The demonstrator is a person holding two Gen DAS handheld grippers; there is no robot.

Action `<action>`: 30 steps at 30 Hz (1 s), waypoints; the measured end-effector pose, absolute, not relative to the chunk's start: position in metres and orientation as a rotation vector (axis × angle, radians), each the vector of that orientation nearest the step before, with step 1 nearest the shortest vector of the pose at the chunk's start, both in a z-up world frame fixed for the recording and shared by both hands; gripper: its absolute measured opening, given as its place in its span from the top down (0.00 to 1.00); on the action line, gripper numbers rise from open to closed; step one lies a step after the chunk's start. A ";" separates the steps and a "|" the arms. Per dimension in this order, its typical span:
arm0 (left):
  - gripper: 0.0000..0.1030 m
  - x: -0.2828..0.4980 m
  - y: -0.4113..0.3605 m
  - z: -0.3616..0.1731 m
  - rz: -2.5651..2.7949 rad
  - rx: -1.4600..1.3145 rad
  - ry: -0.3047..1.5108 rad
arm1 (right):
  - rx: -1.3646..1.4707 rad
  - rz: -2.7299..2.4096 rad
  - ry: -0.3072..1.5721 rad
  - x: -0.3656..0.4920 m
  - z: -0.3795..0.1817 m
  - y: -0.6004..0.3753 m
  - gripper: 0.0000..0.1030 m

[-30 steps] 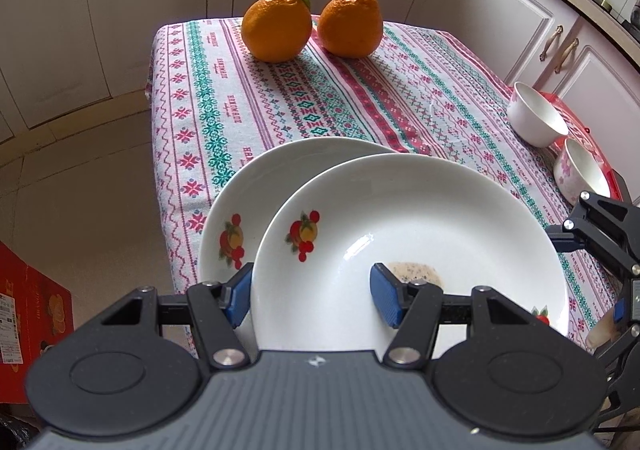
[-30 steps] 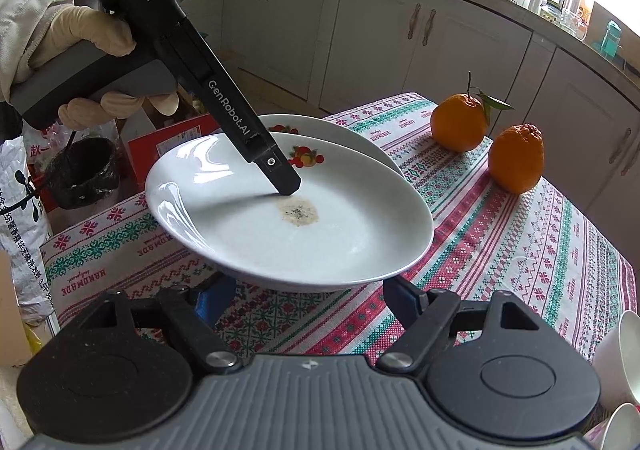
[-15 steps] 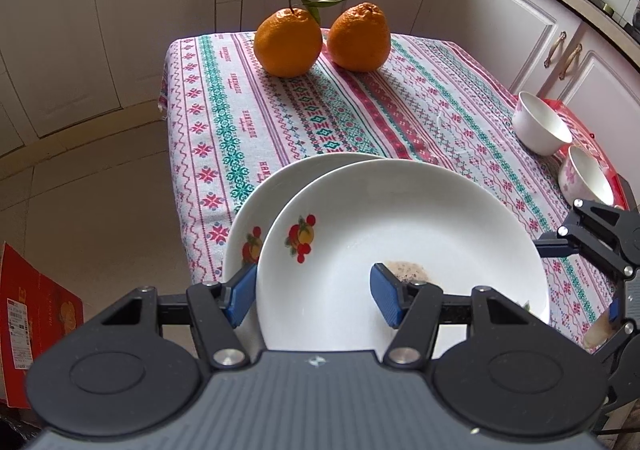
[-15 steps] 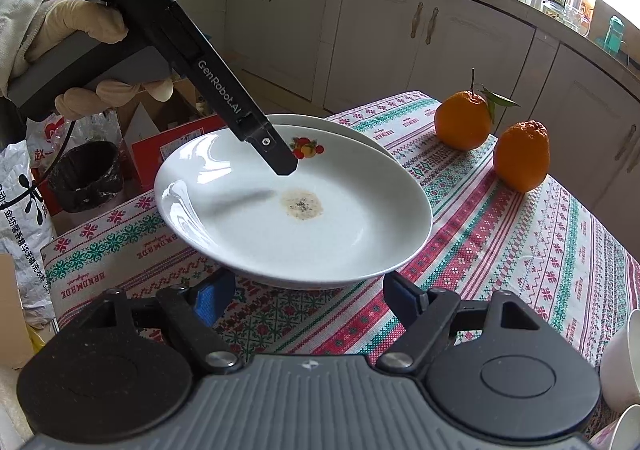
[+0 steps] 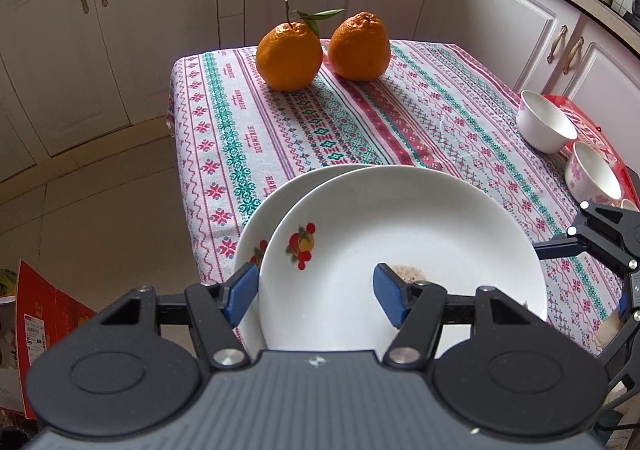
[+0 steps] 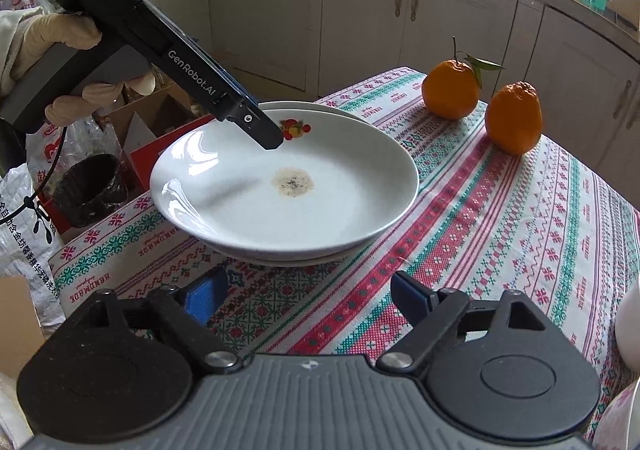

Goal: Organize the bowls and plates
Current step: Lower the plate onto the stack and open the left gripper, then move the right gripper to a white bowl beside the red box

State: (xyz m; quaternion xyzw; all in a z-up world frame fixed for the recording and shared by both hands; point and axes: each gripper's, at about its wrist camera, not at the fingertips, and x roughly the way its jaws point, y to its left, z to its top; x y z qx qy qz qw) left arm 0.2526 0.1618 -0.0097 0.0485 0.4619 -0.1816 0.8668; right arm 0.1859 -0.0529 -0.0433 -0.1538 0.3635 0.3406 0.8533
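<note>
Down goes the top plate (image 6: 288,189) since a moment ago; now it sits on the bottom plate (image 5: 256,246) at the near left corner of the tablecloth (image 5: 360,121). My left gripper (image 5: 316,290) has its fingers apart, one on each side of the rim. It is nearest. My right gripper (image 6: 308,296) is open, just beside. Two bowls (image 5: 546,125) wait by the right edge. The top plate is white, with a brown spot.

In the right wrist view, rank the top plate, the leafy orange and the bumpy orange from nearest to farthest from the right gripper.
1. Top plate: directly ahead of the right gripper, stacked on another plate, near the table's left edge.
2. Bumpy orange: ahead and to the right, on the tablecloth.
3. Leafy orange: just past the bumpy one, at the far end of the table.
</note>
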 end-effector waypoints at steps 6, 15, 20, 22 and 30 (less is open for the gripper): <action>0.35 0.250 0.159 -0.007 -0.367 0.129 0.949 | -0.318 0.703 0.783 0.184 -0.045 -0.057 0.09; 0.28 0.248 0.162 -0.004 -0.316 0.139 0.920 | -0.283 0.704 0.786 0.182 -0.041 -0.064 0.08; 0.26 0.228 0.150 0.007 -0.314 0.153 0.841 | -0.197 0.666 0.832 0.186 -0.036 -0.077 0.01; 0.24 0.218 0.144 0.012 -0.328 0.146 0.807 | -0.166 0.648 0.853 0.185 -0.034 -0.083 0.01; 0.19 0.173 0.107 0.023 -0.404 0.127 0.712 | -0.085 0.557 0.872 0.166 -0.024 -0.113 0.00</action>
